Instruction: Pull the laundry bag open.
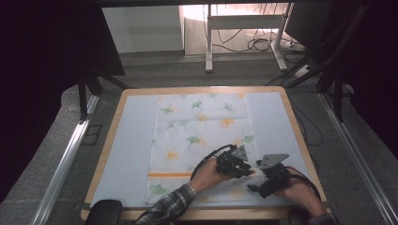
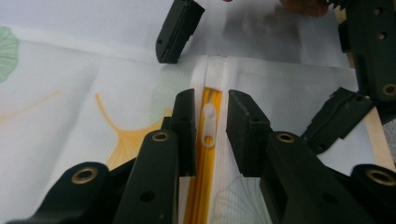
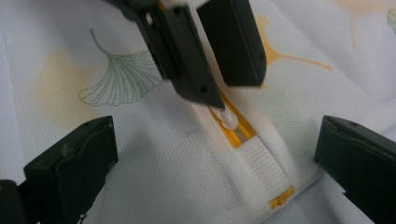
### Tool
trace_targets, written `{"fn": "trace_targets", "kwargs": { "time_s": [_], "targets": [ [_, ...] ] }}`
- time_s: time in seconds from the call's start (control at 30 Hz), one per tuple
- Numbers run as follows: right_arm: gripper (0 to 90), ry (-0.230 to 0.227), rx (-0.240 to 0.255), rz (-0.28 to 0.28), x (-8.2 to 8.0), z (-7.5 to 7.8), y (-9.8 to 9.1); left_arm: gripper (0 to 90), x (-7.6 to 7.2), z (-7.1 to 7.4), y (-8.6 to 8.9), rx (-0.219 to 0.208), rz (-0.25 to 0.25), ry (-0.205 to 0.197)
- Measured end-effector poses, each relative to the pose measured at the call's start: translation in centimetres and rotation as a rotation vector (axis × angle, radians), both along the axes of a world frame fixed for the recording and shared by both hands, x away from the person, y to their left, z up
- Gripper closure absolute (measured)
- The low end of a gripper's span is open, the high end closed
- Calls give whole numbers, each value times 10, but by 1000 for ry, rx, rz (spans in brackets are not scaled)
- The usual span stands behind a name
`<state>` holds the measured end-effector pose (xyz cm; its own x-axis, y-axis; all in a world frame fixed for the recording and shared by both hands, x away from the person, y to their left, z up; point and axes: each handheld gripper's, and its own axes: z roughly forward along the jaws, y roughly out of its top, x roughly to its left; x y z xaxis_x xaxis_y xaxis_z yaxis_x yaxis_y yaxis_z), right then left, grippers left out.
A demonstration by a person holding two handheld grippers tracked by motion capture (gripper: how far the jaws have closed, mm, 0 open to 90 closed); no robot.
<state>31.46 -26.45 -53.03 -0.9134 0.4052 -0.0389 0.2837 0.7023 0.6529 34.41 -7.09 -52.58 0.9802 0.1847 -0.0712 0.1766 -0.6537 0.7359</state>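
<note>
Covering wood-rimmed table (image 1: 109,154): pale mat (image 1: 133,140), grey floor (image 1: 56,140).

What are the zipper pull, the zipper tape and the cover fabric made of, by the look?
Zipper pull: looks like translucent white plastic, glossy, with a moulded rounded shape.
Zipper tape: orange, likely woven synthetic with plastic teeth; too fine to be sure.
Cover fabric: white textile with printed ginkgo leaves, matte, fine weave visible; probably cotton or polyester.
End tab: white ribbed webbing.
</note>
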Motion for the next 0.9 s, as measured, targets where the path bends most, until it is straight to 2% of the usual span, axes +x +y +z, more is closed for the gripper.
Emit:
{"fn": "trace_targets", "kwargs": {
  "time_s": [0.07,0.17,0.3,0.4,0.5,0.67,0.73,0.83,0.9],
  "targets": [
    [0,1,0,1,0,0,0,741,0,-3,-2,19,12,-22],
    [0,-1,1,1,0,0,0,779,-1,-3,-2,24,10,-43],
    [0,1,1,1,0,0,0,824,-1,-3,-2,29,-13,-34],
    [0,1,0,0,0,0,0,826,-3,-2,-2,45,-12,-44],
    [0,2,0,0,0,0,0,833,-4,-3,-2,35,2,-32],
    [0,0,0,-4,0,0,0,842,6,-3,1,12,16,83],
    [0,0,1,-4,0,0,0,842,7,-3,2,9,13,105],
    [0,1,1,-4,0,0,0,841,5,-3,1,20,5,100],
    [0,1,1,-4,0,0,0,837,6,-1,0,31,-6,120]
  ]
}}
